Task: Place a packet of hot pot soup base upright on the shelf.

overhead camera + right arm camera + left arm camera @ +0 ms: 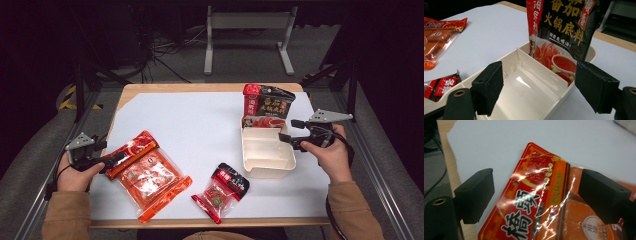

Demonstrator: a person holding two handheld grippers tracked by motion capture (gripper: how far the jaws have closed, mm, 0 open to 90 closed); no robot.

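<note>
Currently at the pick step for the orange sauce packet (150, 175): left hand-held gripper (116, 160) is at the packet's red header end, jaws wide open, nothing held. In the left gripper view the packet (536, 205) lies flat on the white table (564, 142) between and just ahead of the two jaws, header strip roughly centred in the gap, clear film body running off toward the right jaw. Jaws look apart from the plastic, contact not confirmed. Right hand-held gripper (285, 139) is also open and empty, parked at the near edge of the cream divided tray (267, 155). From its view the tray (524, 82) sits directly ahead, the large near compartment bare, and a black-and-red pouch (564, 27) stands upright in the far compartment, leaning on the back wall. A small black-and-red packet (222, 191) lies on the table between the two grippers, untouched. My read: packing packets into the tray, one in, two to go. Next move needs the left gripper down so the jaws straddle the header edge, then close; flat glossy film is slippery, so pinch the stiffer sealed strip, not the body.
</note>
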